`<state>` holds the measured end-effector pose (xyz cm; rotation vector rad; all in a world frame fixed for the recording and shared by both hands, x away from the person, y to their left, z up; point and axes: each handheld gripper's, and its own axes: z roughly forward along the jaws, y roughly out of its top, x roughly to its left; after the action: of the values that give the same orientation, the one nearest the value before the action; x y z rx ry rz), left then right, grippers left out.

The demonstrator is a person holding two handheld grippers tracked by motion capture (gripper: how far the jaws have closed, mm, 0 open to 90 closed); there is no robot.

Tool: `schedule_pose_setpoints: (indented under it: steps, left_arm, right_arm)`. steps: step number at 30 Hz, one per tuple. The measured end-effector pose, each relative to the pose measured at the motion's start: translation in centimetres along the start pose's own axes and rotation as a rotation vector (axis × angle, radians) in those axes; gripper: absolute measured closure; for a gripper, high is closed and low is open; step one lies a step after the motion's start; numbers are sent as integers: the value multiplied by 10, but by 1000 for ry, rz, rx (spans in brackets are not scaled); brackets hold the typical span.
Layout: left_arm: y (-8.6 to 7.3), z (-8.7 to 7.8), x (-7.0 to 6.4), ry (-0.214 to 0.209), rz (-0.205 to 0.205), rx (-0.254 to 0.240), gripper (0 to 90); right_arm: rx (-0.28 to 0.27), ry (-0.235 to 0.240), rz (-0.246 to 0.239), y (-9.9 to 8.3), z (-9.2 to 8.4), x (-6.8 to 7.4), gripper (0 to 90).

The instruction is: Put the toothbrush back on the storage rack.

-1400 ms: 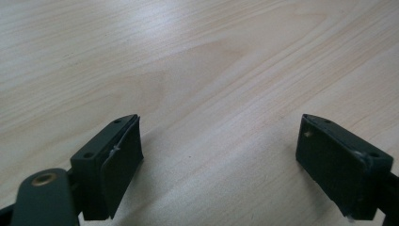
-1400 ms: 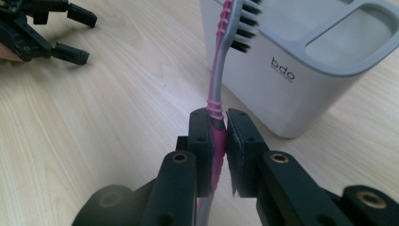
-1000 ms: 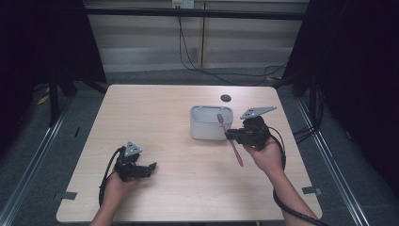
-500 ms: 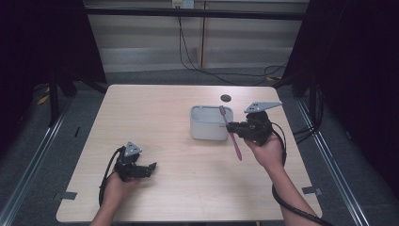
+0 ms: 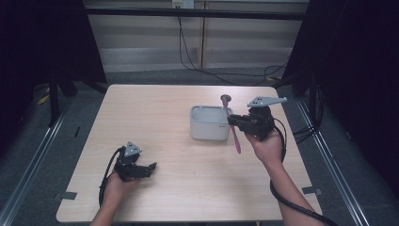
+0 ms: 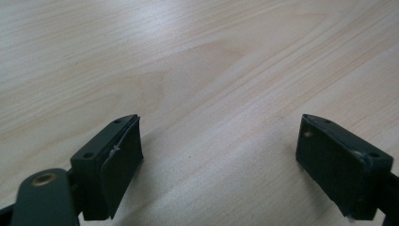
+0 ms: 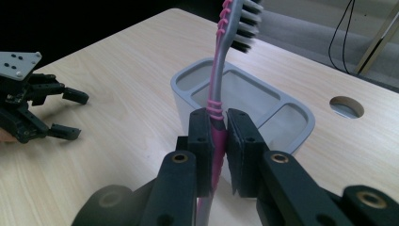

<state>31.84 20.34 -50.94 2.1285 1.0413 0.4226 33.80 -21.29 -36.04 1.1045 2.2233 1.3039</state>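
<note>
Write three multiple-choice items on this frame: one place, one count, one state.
1. Where is the grey plastic holder relative to the right gripper?
A. just beyond it
B. at the table's near left corner
C. on the floor

2. How many compartments does the holder have?
A. one
B. three
C. six

3. What state is the left gripper in?
A. shut on a cup
B. open over bare wooden table
C. shut on a cable

Key: 1 A, the holder stands right behind the jaws clamping the pink and grey toothbrush. 2 B, three wells show. 3 B, jaws apart, nothing between.
</note>
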Motion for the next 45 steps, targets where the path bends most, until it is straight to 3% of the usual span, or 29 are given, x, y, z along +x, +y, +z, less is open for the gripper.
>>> schedule_pose_setpoints:
  steps: [22,45]
  left_arm:
    - [0,0,0,0,-4,-3,146]
    - [0,0,0,0,-4,-3,146]
  right_arm:
    - [-80,-69,-6,24,5,1,809]
    - [-159,-107,2,40,10,-5,808]
